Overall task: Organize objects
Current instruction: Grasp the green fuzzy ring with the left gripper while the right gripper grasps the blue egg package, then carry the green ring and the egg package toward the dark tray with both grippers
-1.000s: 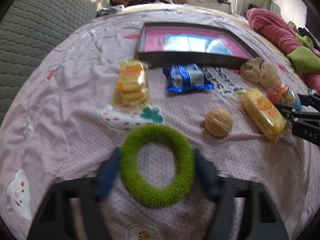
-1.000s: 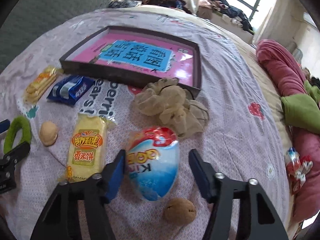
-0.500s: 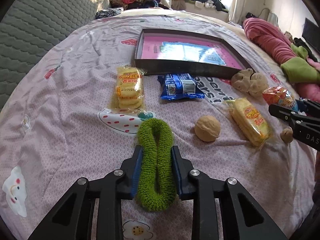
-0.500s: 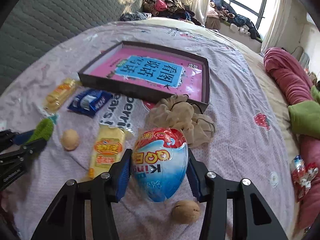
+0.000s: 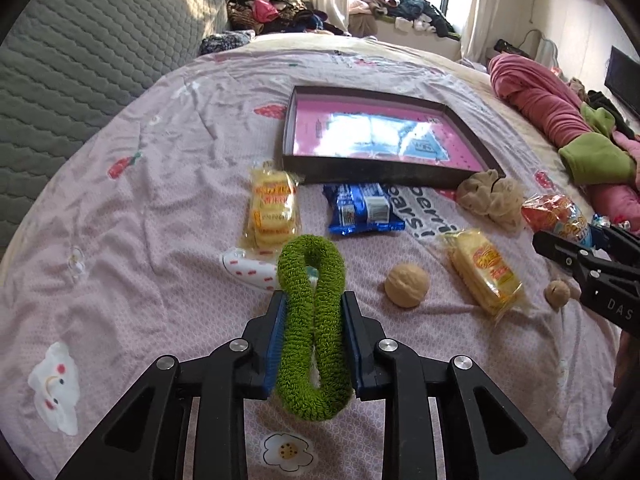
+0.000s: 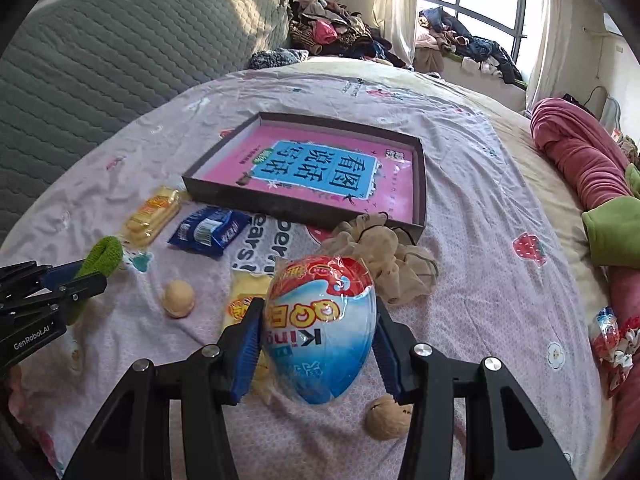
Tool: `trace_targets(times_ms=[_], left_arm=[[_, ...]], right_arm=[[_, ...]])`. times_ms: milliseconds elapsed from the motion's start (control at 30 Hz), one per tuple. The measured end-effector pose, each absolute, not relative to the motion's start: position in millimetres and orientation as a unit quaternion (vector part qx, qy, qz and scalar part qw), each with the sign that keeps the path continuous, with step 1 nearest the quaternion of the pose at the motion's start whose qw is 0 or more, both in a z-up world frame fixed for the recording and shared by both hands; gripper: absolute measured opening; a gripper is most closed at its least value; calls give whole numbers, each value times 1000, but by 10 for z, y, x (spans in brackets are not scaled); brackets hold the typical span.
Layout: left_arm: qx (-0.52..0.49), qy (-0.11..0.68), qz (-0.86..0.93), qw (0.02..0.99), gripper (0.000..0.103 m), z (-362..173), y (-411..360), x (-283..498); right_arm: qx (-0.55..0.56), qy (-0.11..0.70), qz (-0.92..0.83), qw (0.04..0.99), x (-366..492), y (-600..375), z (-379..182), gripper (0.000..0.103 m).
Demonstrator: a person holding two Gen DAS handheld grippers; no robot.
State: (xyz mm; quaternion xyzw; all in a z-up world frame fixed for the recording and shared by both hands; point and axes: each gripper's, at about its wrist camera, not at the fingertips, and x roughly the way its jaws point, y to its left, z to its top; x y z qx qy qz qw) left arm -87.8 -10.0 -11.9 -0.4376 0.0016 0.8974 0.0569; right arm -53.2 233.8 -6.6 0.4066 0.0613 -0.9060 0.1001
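Two hand-held grippers in my view, both loaded. My left hand-held gripper (image 5: 313,336) pinches fuzzy green ring-shaped scrunchie (image 5: 312,328), squeezed flat into narrow loop between blue pads, lifted off the bed (image 5: 140,208). My right hand-held gripper (image 6: 318,344) clamps egg-shaped snack in red, white and blue plastic wrap (image 6: 320,328), also off the bed. Shallow dark box with pink printed bottom (image 6: 316,168) lies farther back. Yellow biscuit packs (image 5: 274,208), blue wrapper (image 5: 360,208), walnuts (image 5: 407,284), beige scrunchie (image 5: 490,196) scattered on sheet before it.
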Motion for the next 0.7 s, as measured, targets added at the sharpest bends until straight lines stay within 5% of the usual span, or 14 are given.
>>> trace_targets(times_ms=[700], left_arm=[[-388, 22, 918, 79, 28, 432, 294, -923]], right_arm=[[356, 30, -929, 92, -236, 2309, 392, 51]])
